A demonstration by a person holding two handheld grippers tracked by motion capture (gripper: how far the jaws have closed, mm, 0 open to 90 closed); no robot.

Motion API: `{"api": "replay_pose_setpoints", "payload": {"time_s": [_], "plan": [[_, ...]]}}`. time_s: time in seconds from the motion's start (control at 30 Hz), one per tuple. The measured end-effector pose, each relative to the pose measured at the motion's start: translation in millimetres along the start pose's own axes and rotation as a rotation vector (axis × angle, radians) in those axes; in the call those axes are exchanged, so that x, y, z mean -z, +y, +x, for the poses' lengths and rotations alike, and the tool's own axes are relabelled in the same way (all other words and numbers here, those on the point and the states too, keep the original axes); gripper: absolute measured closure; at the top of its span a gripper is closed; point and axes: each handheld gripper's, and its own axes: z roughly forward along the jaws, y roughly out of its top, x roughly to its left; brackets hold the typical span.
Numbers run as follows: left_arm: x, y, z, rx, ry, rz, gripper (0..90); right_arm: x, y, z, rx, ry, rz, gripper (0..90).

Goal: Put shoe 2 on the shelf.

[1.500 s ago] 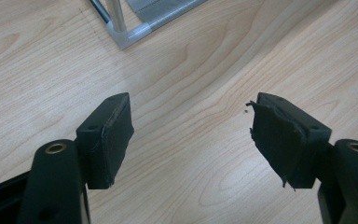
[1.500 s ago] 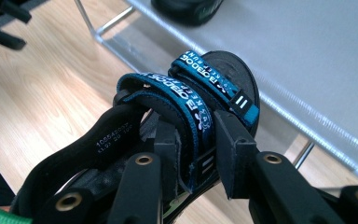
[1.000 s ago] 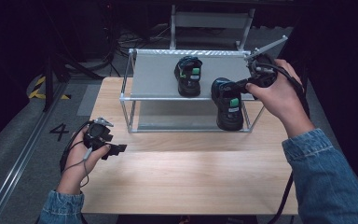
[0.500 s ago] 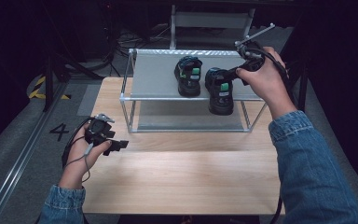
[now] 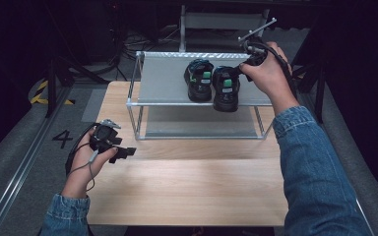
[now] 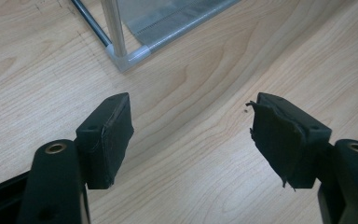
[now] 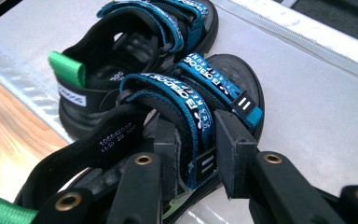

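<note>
The right gripper [image 7: 193,154] pinches the blue strap of a black sandal [image 7: 168,140], its pads pressing the strap from both sides. In the high view this held sandal [image 5: 225,88] sits at the front edge of the shoe rack's top shelf [image 5: 162,78], just beside the second sandal [image 5: 199,79], which lies at nine o'clock from it. A second ago the held sandal hung in front of the rack at about four o'clock from its mate, clear of the shelf; it has since come in over the shelf. The left gripper [image 6: 191,135] has stayed put at the table's [image 5: 187,187] left side, jaws spread with nothing between them, near the rack's front left foot [image 6: 126,56]. The table is pale wood; dark floor, cables and yellow-black tape surround it.
</note>
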Motion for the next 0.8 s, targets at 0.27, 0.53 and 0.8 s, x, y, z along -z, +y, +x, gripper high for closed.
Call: {"api": "replay_pose_setpoints", "payload": {"time_s": [0.27,0.53,0.8], "plan": [[-0.9,-2.3,1.2,0.007,0.001,0.011,29.4,-10.2,2.3,-2.4,0.017,0.032,-0.012,71.3],[-2.8,-1.7,-0.4,0.004,0.003,0.015,29.3,-11.1,-4.1,-6.1,-0.022,0.034,-0.06,62.0],[-6.7,1.3,-3.1,-0.013,-0.001,0.03,29.2,31.9,-9.8,6.7,0.003,0.026,-0.197,57.1]]}}
